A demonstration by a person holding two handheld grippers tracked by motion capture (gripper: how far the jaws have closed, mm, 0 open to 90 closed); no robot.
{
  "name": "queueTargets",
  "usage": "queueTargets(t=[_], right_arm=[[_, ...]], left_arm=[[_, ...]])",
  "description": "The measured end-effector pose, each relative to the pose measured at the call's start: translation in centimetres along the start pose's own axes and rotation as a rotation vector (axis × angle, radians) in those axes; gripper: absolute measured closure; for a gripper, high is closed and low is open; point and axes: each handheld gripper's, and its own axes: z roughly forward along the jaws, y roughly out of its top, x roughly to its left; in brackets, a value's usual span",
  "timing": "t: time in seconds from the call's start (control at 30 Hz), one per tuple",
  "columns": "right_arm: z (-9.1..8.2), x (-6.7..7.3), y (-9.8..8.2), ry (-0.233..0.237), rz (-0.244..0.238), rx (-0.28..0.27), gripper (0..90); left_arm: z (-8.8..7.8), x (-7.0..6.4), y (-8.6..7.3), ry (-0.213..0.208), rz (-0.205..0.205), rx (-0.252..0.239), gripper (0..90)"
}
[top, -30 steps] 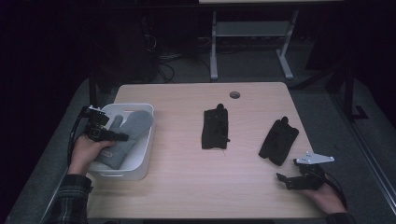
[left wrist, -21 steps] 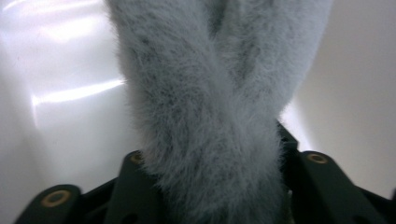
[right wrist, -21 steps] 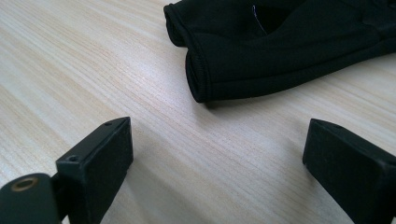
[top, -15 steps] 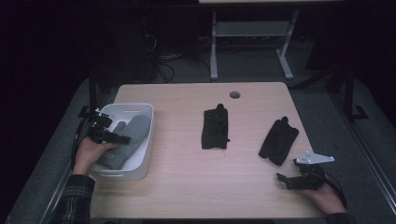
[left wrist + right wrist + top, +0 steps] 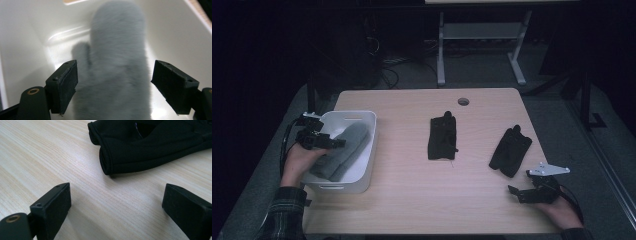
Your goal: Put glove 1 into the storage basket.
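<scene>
Grey fuzzy mitten (image 5: 343,150) lies in white plastic bin (image 5: 362,120) at table's left edge, running lengthwise, rounded tip toward far wall of bin. In left gripper view mitten (image 5: 117,62) sits on bin floor (image 5: 30,37), thumb sticking out on the picture's left side.

L gripper (image 5: 319,141) held over bin's near-left part, hand (image 5: 298,161) coming in over the rim, plaid sleeve (image 5: 284,215) below. Jaws have just been opening: now spread wide, mitten lies below and between them, pads not touching it, gap each side. Not pinching anything.

Wood-look table (image 5: 412,200), small round hole (image 5: 463,101) near far edge.

Black glove (image 5: 442,137) lies flat about mid-table, fingers toward far edge, well apart from bin.

Second black glove (image 5: 510,149) lies further right, tilted, fingers up-right, cuff toward near-right corner. Apart from the first glove.

R gripper (image 5: 518,192) rests low at table's near-right corner, just near that second glove's cuff, not touching. Grey three-cornered plate on top, hand (image 5: 562,212) behind it. In right gripper view the jaws stand spread wide over bare tabletop (image 5: 75,182), nothing between them; glove cuff (image 5: 140,147) lies ahead, hem edge facing the jaws, clear gap of wood between.

Background dark: desk legs (image 5: 517,50) and cables on floor beyond the table.
</scene>
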Motion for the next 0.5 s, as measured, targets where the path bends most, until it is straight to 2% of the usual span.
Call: queueTargets(t=[0.1,0.23,0.5], right_arm=[[0.0,0.0,0.0,0.0,-0.001,0.0,8.3],[0.0,0.0,0.0,0.0,-0.001,0.0,8.3],[0.0,0.0,0.0,0.0,0.0,0.0,8.3]], left_arm=[[-0.3,-0.7,0.2,-0.024,0.008,-0.027,19.9],[-0.5,-2.1,0.8,-0.054,0.041,-0.05,19.9],[-0.2,-6.5,2.2,-0.153,0.124,-0.108,20.0]])
